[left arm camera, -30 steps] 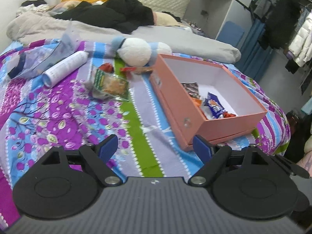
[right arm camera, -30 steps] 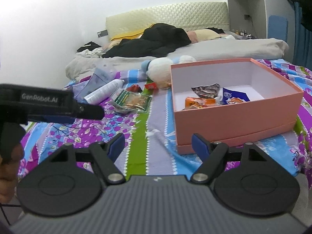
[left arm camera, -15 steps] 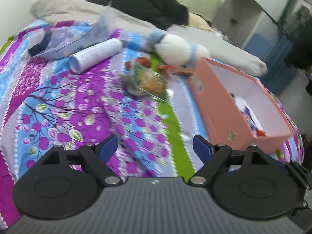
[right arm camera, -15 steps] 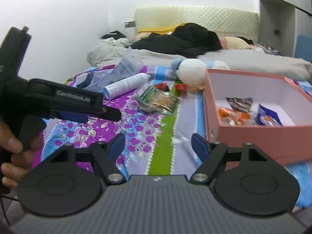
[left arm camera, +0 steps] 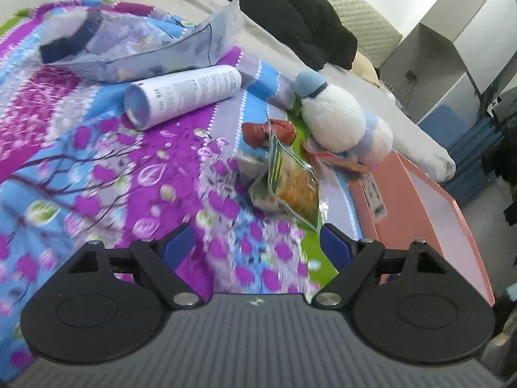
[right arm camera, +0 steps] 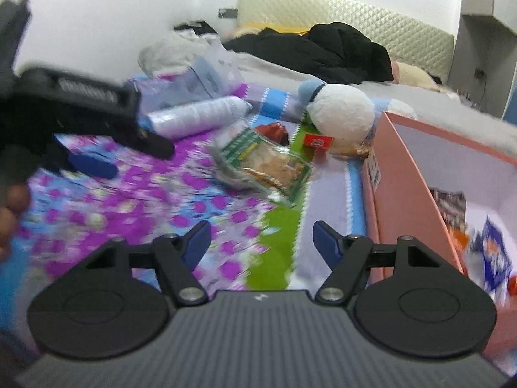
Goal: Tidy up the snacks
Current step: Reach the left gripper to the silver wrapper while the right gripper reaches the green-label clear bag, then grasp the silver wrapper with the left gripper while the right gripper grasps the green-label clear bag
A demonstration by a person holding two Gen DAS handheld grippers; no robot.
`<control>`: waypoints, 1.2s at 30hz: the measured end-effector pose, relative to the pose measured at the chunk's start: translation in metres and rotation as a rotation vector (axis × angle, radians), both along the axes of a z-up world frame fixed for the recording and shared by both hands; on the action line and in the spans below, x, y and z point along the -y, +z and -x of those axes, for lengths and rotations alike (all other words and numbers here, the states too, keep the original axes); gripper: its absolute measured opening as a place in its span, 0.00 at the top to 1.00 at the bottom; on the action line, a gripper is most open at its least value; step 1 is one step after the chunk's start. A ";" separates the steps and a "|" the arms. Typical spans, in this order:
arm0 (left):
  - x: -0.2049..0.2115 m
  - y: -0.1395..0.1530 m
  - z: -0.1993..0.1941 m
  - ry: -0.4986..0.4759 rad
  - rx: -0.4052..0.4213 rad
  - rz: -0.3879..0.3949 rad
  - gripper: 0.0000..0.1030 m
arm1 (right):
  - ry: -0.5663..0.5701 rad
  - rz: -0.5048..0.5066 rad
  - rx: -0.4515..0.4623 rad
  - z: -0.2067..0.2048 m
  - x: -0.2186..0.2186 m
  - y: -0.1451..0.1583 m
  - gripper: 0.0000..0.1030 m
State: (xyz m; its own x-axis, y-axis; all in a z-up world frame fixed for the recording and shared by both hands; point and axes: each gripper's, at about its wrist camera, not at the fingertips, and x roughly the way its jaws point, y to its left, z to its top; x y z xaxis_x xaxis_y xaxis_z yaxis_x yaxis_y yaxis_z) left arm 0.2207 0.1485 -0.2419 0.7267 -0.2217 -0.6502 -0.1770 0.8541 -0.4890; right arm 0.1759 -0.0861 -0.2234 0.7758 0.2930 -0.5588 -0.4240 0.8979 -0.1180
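Left gripper point(left arm camera: 257, 244): wide open, nothing between the blue pads, held above the flowered bed cover point(left arm camera: 97, 161). Right gripper point(right arm camera: 261, 237): closing at this moment, still well apart, nothing between the pads, also above the cover.

Landmark: the pink box point(right arm camera: 400, 200), standing open on the bed.

Inside the pink box: a few snack packets, one dark point(right arm camera: 450, 202), one blue and white point(right arm camera: 494, 258), somewhat blurred. Just beside the box's left wall, on the cover: a clear snack bag with green edges point(right arm camera: 271, 165), lying flat, with orange-brown content. A little behind this bag, further from the box: a dark red wrapped snack point(right arm camera: 274, 129). Close to the box's far left corner: a small red packet point(right arm camera: 318, 142), touching or nearly touching a white and blue plush toy point(right arm camera: 342, 113). Well to the left of the box: a white cylinder can point(left arm camera: 181, 95) lying on its side, and behind it a pale blue plastic bag point(left arm camera: 145, 48). Far behind the box: grey bedding and a black garment point(right arm camera: 323, 51) before the quilted headboard.

At the left edge of the right wrist view, well apart from the box: the left gripper seen from the side, blurred, with fingers of a hand point(right arm camera: 11, 213) below it.
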 end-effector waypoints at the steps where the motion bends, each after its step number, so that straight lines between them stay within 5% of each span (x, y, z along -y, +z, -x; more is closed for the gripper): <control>1: 0.000 -0.003 -0.010 -0.010 0.006 0.010 0.16 | 0.001 0.034 0.006 -0.009 -0.005 -0.005 0.37; 7: 0.002 -0.018 -0.060 -0.034 0.019 0.032 0.23 | 0.061 0.197 0.020 -0.058 -0.030 -0.035 0.41; 12: 0.000 -0.029 -0.088 -0.068 0.010 0.047 0.53 | 0.129 0.333 0.073 -0.076 -0.052 -0.054 0.41; 17: -0.002 -0.030 -0.091 -0.070 0.013 0.042 0.53 | 0.185 0.447 0.170 -0.083 -0.070 -0.064 0.50; 21: -0.008 -0.030 -0.080 -0.066 0.016 0.067 0.49 | 0.219 0.400 0.143 -0.089 -0.071 -0.065 0.70; 26: -0.014 -0.033 -0.069 -0.033 0.008 0.078 0.37 | 0.178 0.365 0.137 -0.090 -0.066 -0.055 0.78; 28: -0.015 -0.034 -0.068 -0.024 0.006 0.089 0.34 | 0.153 0.334 0.134 -0.091 -0.063 -0.048 0.99; 36: 0.003 -0.047 -0.097 -0.067 -0.030 0.005 0.33 | 0.060 0.230 0.123 -0.097 -0.045 -0.024 0.96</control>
State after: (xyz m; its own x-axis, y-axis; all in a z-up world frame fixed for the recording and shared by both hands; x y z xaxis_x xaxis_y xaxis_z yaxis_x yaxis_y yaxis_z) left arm 0.3177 0.1452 -0.2891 0.6906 -0.2724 -0.6700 -0.1342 0.8621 -0.4887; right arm 0.2728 -0.0406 -0.2479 0.8271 0.2165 -0.5186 -0.4456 0.8150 -0.3704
